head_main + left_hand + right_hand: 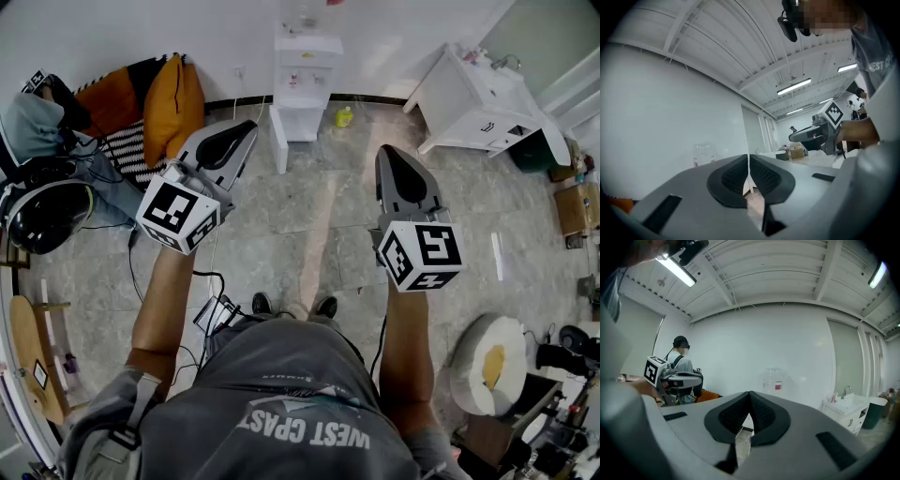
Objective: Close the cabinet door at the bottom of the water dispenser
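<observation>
The grey tiled floor [309,234] fills most of the head view, and a white wall [141,33] closes it off at 12 o'clock. The person stands at 6 o'clock with both forearms stretched forward.

A white sink unit [473,98] stands against the wall at about 2 o'clock from the person. At 10 o'clock lie orange cushions [169,98] next to a striped one. A round white object [483,361] lies on the floor at 4 o'clock.

The water dispenser [307,66] stands against the wall at 12 o'clock, straight ahead and well apart from both grippers. Its clear bottle [772,379] shows in the right gripper view just above the jaws.

The left gripper [246,128] points toward 1 o'clock and the right gripper [384,150] toward 12, each held about level above the floor. In the left gripper view the left gripper [748,157] has its ribbed pads brought together, with only a hairline slit between them and nothing in it. In the right gripper view the right gripper [750,393] has its pads meeting at the tips, and they too grip nothing.

The cabinet door [278,141] at the bottom of the dispenser is open. It is swung out from the left edge of the lower compartment toward 6 o'clock. The left gripper's tip is near it at 9 o'clock but not touching.

A small yellow-green item [344,116] sits on the floor at 3 o'clock from the dispenser's base.
</observation>
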A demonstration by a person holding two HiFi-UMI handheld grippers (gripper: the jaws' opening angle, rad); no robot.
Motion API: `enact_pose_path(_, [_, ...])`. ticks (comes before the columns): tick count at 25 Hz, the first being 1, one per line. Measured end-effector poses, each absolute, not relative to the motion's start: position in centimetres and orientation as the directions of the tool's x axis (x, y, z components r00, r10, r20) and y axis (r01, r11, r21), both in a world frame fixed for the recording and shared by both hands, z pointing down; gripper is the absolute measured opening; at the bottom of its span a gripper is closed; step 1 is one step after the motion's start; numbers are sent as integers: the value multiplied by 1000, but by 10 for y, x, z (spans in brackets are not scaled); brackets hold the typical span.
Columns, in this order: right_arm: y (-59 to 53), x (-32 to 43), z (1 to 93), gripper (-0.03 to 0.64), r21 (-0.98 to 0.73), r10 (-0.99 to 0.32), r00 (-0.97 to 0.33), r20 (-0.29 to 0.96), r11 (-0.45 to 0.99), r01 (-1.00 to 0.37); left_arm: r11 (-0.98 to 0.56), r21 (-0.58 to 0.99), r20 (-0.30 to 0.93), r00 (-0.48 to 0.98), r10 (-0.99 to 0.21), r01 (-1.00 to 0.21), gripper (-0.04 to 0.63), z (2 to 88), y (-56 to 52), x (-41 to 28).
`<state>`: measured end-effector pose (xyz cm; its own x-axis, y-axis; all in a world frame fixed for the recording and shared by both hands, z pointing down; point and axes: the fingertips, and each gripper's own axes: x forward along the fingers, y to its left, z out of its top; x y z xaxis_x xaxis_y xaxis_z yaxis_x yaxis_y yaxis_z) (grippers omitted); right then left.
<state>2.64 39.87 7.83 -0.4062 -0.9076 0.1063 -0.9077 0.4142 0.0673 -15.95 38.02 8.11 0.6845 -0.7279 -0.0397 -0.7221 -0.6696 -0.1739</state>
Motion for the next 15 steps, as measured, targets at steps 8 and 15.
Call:
enact_pose_path(8, [395, 22, 79, 28, 71, -911, -397, 110, 406, -911, -676, -169, -43, 690, -722, -717, 26, 83, 376, -163])
enact_pose_path(15, [393, 14, 80, 28, 66, -919, -380, 107, 388, -919, -680, -167, -48, 694, -718, -714, 26, 84, 374, -175])
